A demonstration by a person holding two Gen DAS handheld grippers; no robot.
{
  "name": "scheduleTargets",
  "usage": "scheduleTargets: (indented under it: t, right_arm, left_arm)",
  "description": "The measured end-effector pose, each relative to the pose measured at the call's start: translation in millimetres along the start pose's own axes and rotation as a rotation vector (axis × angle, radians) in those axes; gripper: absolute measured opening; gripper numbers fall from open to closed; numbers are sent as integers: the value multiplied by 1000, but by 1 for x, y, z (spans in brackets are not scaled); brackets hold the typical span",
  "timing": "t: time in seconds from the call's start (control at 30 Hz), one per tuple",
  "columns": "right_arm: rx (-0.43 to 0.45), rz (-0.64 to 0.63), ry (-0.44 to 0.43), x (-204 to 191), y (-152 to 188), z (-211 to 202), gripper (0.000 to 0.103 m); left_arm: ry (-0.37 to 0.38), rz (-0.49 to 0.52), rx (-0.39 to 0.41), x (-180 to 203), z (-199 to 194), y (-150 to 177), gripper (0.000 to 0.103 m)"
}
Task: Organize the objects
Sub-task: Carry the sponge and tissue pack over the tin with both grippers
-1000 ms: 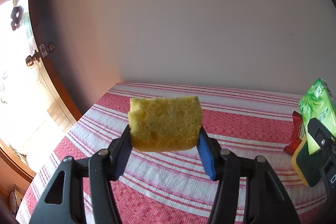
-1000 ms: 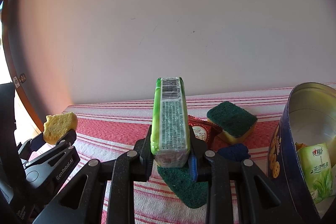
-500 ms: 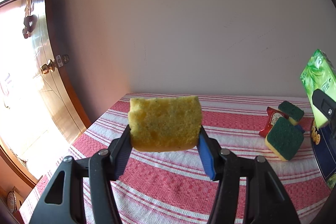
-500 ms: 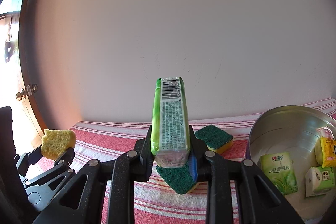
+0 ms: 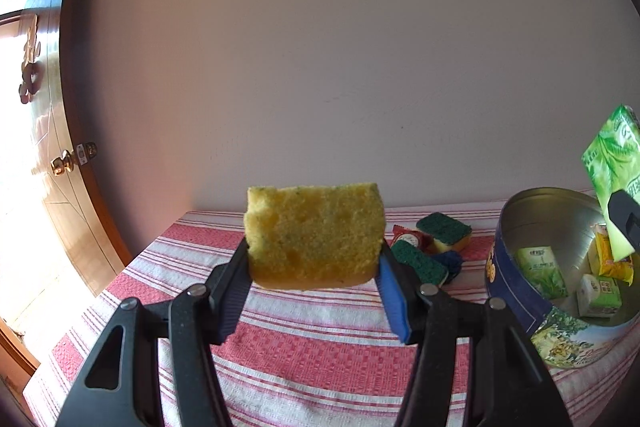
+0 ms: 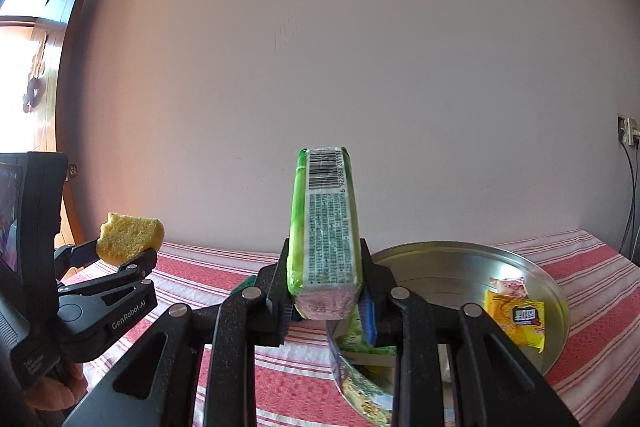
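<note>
Gripping a yellow sponge, the left hand-held gripper has jaws shut on it above the striped table. Right hand-held gripper pinches a green tissue pack upright, w/ the round tin just behind & below.

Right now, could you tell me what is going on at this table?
A person is tidying things, a claw in each hand. The left claw is shut on a yellow sponge; the right claw is shut on a green packet, held upright over the round tin. The tin already holds several packets. Two green-topped sponges remain on the striped cloth.
</note>
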State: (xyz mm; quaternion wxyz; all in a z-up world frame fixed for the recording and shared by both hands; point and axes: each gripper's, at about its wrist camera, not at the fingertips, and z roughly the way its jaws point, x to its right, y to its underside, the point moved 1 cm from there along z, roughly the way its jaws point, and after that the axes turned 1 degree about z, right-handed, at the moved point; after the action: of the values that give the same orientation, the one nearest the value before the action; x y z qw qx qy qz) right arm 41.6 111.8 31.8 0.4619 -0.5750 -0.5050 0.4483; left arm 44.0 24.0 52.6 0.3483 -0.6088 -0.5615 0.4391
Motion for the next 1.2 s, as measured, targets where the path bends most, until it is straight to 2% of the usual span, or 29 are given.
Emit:
scheduleTargets:
  t: [0.2, 0.3, 0.53, 0.9, 1.2]
  right_arm:
    - [25, -1, 77, 37, 1, 1, 29]
    - [29, -15, 117, 51, 0, -2, 29]
    - [11, -39, 200, 77, 3, 23, 29]
    - [-72, 9, 219, 47, 5, 55, 29]
    - [-159, 48, 189, 7, 9, 75, 30]
  left_arm:
    - [119, 2, 16, 46, -13, -6, 58]
    - [139, 31, 19, 70, -15, -9, 58]
    - [178, 84, 2, 117, -8, -12, 58]
    - [240, 123, -21, 176, 9, -15, 58]
    - [273, 110, -74, 199, 34, -7, 58]
